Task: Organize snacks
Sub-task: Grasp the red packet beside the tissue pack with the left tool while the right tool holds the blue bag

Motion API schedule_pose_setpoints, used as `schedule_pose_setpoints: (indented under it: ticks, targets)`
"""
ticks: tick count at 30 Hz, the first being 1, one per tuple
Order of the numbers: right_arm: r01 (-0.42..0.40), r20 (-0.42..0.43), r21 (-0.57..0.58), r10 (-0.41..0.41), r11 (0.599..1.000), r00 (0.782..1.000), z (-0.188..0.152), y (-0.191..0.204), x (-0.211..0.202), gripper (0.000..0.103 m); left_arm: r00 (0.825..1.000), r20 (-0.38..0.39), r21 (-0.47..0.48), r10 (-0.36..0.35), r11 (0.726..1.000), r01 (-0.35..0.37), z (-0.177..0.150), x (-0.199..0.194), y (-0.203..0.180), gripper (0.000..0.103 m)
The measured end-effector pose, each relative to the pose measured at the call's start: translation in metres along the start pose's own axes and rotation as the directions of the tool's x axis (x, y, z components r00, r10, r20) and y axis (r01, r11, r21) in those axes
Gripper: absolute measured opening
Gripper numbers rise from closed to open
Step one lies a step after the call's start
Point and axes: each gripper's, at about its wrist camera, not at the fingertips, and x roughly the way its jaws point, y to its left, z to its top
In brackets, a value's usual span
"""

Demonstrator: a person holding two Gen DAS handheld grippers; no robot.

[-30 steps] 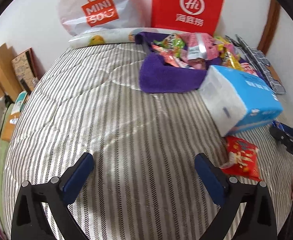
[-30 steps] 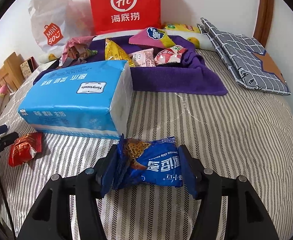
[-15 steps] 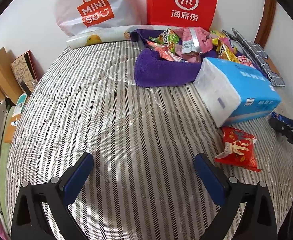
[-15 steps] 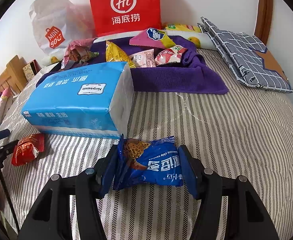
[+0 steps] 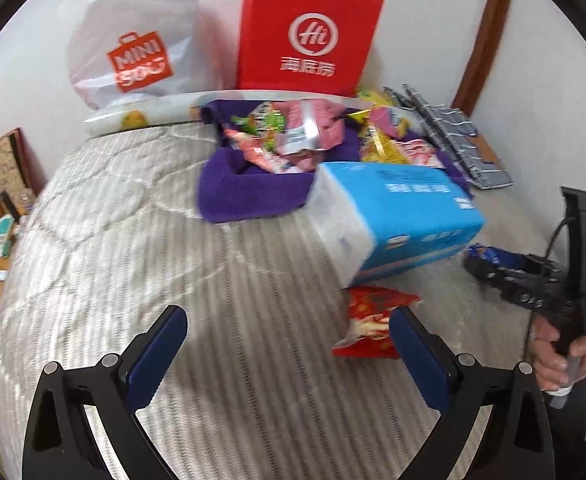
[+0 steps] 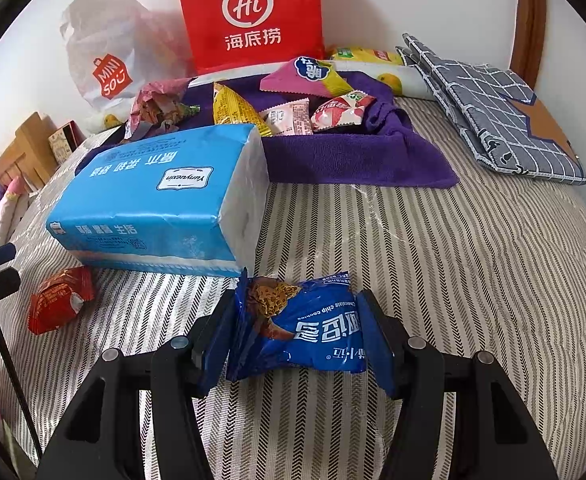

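The blue cookie packet point(image 6: 305, 328) is pinched lengthwise by the right gripper point(image 6: 299, 340), low over the bed point(image 6: 453, 280), probably for the purple towel point(image 6: 345, 156). The left gripper point(image 5: 289, 348) is held spread, empty, near the red packet point(image 5: 373, 320).

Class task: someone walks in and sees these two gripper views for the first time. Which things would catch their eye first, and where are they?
Probably the bright red paper bag with a white logo, standing against the wall at the head of the striped bed. Next, the big blue plastic-wrapped tissue pack lying mid-bed in front of a purple towel heaped with snack packets. Nearest, the right gripper has its jaws clamped on a blue chocolate chip cookie packet.
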Motion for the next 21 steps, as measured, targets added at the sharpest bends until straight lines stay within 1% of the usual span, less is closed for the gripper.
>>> schedule_pose_setpoints:
  ticks: [5, 7, 10, 13, 17, 18, 21]
  targets:
    - [-0.014, 0.002, 0.013, 0.014, 1.0, 1.0, 0.0, -0.002, -0.001, 0.06, 0.999, -0.016, 0.021, -0.051, 0.998, 0.052, 0.005, 0.01, -0.017, 0.094]
    - [-0.018, 0.002, 0.016, 0.018, 1.0, 1.0, 0.0, -0.003, -0.001, 0.06, 0.996, -0.027, 0.033, -0.083, 0.996, 0.083, 0.006, 0.015, -0.024, 0.091]
    - [-0.02, 0.003, 0.018, 0.02, 1.0, 1.0, 0.001, -0.003, 0.0, 0.06, 0.994, -0.047, 0.059, -0.103, 0.993, 0.106, 0.005, 0.021, -0.034, 0.086]
    - [-0.019, 0.003, 0.016, 0.019, 1.0, 1.0, 0.0, -0.003, 0.0, 0.06, 0.992, -0.072, 0.077, -0.107, 0.991, 0.113, 0.003, 0.028, -0.042, 0.082]
    - [-0.018, 0.003, 0.015, 0.018, 1.0, 1.0, 0.001, -0.002, -0.002, 0.06, 0.99, -0.104, 0.093, -0.099, 0.99, 0.109, -0.002, 0.038, -0.047, 0.064]
    - [-0.018, 0.003, 0.014, 0.018, 1.0, 1.0, 0.001, -0.003, -0.001, 0.06, 0.99, -0.107, 0.095, -0.095, 0.99, 0.105, -0.003, 0.039, -0.047, 0.063]
    - [-0.014, 0.002, 0.011, 0.014, 1.0, 1.0, 0.001, -0.002, -0.001, 0.06, 0.994, -0.081, 0.115, -0.075, 0.99, 0.084, -0.006, 0.038, -0.049, 0.057]
